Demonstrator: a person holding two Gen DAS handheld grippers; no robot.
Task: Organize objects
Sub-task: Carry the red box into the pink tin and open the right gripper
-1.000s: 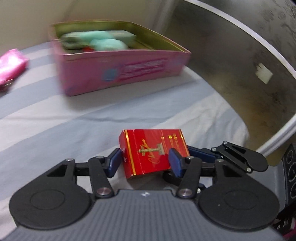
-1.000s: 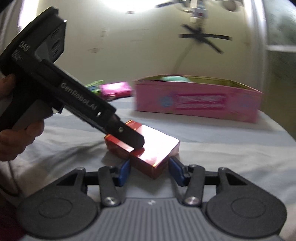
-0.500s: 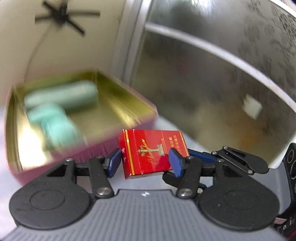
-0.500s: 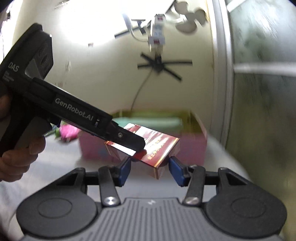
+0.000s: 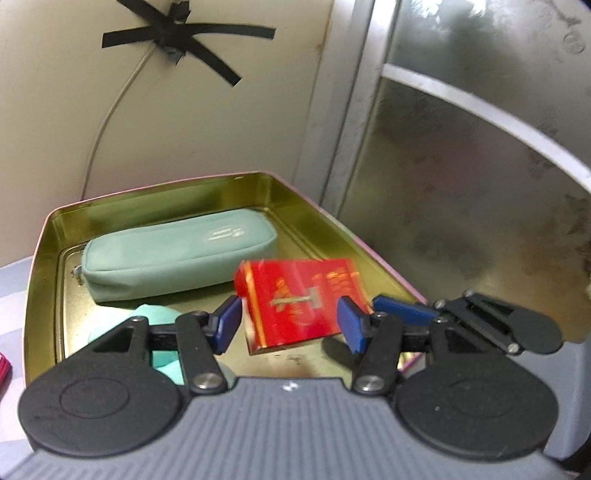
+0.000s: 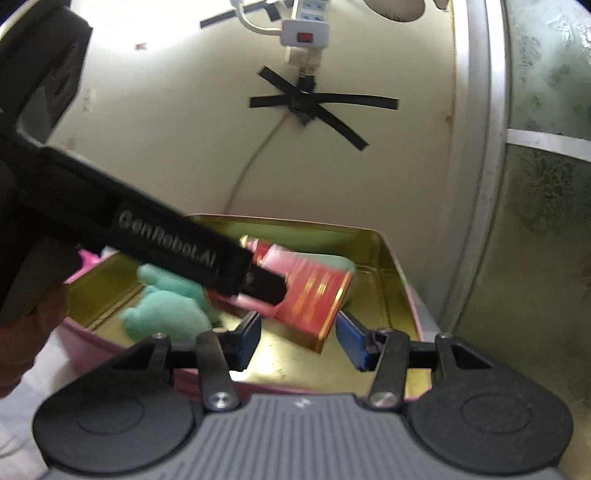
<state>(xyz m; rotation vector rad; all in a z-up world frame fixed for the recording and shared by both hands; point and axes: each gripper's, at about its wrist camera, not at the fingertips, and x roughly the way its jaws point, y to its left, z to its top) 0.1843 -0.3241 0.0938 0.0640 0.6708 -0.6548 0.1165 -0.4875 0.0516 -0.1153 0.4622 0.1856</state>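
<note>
Inspecting the container first: an open pink tin [image 5: 40,258] with a gold lining stands in the corner. On its floor lie a mint-green zipped pouch [image 5: 177,258] along the far side and a mint soft item [image 6: 166,310], blurred, at the near left. The red box [image 5: 295,299] hangs tilted above the tin's right half, clear of the floor. The left gripper [image 5: 290,325] has its fingers set narrow and clamped on the box's two side edges. The right gripper [image 6: 297,338] comes in across it. Its blue pads flank the box's low corner, and a sliver of gold floor shows beside the left-hand pad. I cannot tell whether they press on the box. The tin rests on a grey and white striped cloth [image 5: 11,280], where a pink object [image 5: 3,363] shows at the left margin. Behind stands a cream wall with a cross of black tape [image 5: 184,33] over a pale cable [image 5: 110,110], and a white power strip [image 6: 304,33] is mounted higher up. To the right, a metal frame [image 5: 343,129] and a frosted patterned panel [image 5: 461,184] stand just beside the tin's right rim. That side is tight. Bare gold floor lies under the box, near the front right wall.
</note>
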